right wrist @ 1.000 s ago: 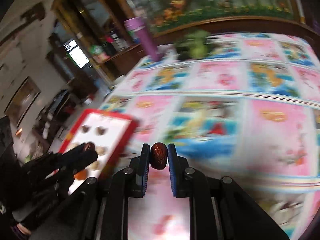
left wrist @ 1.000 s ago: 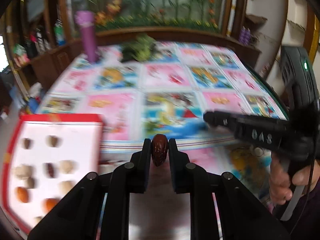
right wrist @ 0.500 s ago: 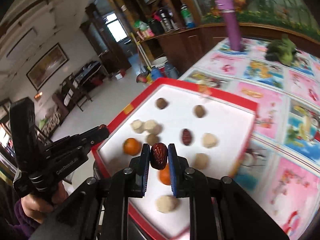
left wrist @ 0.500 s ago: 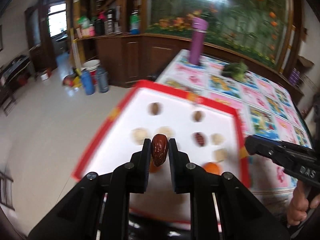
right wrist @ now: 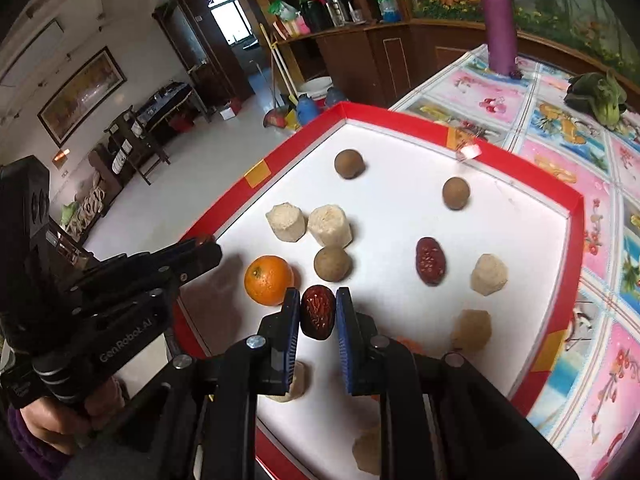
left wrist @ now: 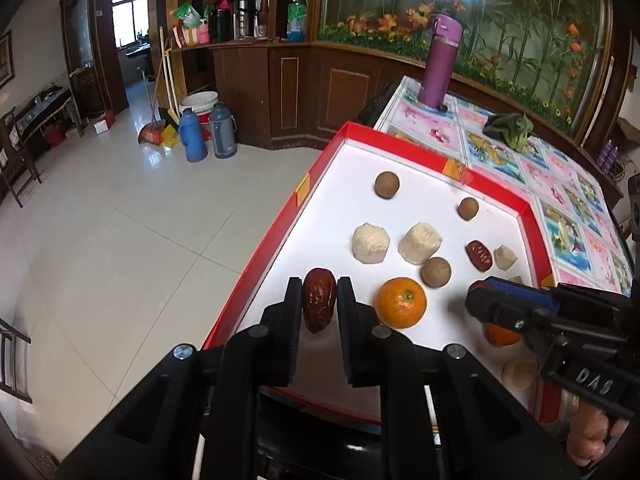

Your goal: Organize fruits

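Note:
A red-rimmed white tray (left wrist: 424,148) (right wrist: 404,120) sits at the table's left end. It holds oranges (left wrist: 400,302) (right wrist: 269,280), brown longans (left wrist: 387,185), pale peeled chunks (left wrist: 370,243) and a red date (left wrist: 479,255) (right wrist: 430,261). My left gripper (left wrist: 319,305) is shut on a red date (left wrist: 319,305) over the tray's near-left edge. My right gripper (right wrist: 317,311) is shut on another red date (right wrist: 317,311) over the tray, beside the orange. Each gripper shows in the other's view, the right one (left wrist: 476,302) and the left one (right wrist: 208,250).
A purple bottle (left wrist: 440,65) (right wrist: 498,20) and a green vegetable (left wrist: 510,128) (right wrist: 598,96) stand on the patterned tablecloth (right wrist: 560,136) beyond the tray. The table edge drops to a tiled floor (left wrist: 120,220) at left, with thermos flasks (left wrist: 192,136) and a wooden cabinet (left wrist: 304,92).
Both grippers have swung left from over the tablecloth to over the tray, each still holding its date. The tray now fills the view closer up.

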Demonstrator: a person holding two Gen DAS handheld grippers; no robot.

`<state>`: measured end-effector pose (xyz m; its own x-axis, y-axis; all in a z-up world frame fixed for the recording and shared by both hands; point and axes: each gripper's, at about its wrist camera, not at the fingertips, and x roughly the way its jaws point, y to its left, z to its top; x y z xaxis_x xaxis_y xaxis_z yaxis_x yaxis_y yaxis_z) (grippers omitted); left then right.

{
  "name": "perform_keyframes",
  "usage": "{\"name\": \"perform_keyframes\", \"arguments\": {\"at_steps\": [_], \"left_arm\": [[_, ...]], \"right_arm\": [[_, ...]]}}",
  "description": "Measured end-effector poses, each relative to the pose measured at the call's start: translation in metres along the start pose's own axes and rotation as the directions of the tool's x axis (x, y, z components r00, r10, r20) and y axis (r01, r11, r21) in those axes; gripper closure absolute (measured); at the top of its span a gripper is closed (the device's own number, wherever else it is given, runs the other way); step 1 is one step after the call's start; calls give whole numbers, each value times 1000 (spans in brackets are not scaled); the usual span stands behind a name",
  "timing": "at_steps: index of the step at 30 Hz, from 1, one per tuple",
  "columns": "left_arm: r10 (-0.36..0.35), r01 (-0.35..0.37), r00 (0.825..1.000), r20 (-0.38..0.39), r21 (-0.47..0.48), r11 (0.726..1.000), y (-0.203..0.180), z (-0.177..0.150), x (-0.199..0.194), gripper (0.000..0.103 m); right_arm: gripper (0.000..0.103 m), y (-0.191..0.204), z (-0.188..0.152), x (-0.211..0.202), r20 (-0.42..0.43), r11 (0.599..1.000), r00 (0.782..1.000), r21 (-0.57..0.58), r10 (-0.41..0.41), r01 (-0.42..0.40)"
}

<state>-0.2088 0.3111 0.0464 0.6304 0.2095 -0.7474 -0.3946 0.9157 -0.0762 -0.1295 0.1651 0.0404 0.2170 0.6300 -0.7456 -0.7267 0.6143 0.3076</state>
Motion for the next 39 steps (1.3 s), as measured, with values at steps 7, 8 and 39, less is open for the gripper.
{"name": "perform_keyframes", "arguments": {"at_steps": [7,8,39], "left_arm": [[3,-2,1000,-29,21,1000,-3,0,13,84],[4,-3,999,-34,21,1000,-3,0,14,84],[180,-197,969,172,87,977,-57,0,-71,16]], "right_arm": [[87,2,-1,8,-28,1000,999,-9,-19,19],[87,4,-2,7,-23,1000,999,-16,-25,25],[57,-10,-30,-116,247,990,960,-11,-131,138]]}}
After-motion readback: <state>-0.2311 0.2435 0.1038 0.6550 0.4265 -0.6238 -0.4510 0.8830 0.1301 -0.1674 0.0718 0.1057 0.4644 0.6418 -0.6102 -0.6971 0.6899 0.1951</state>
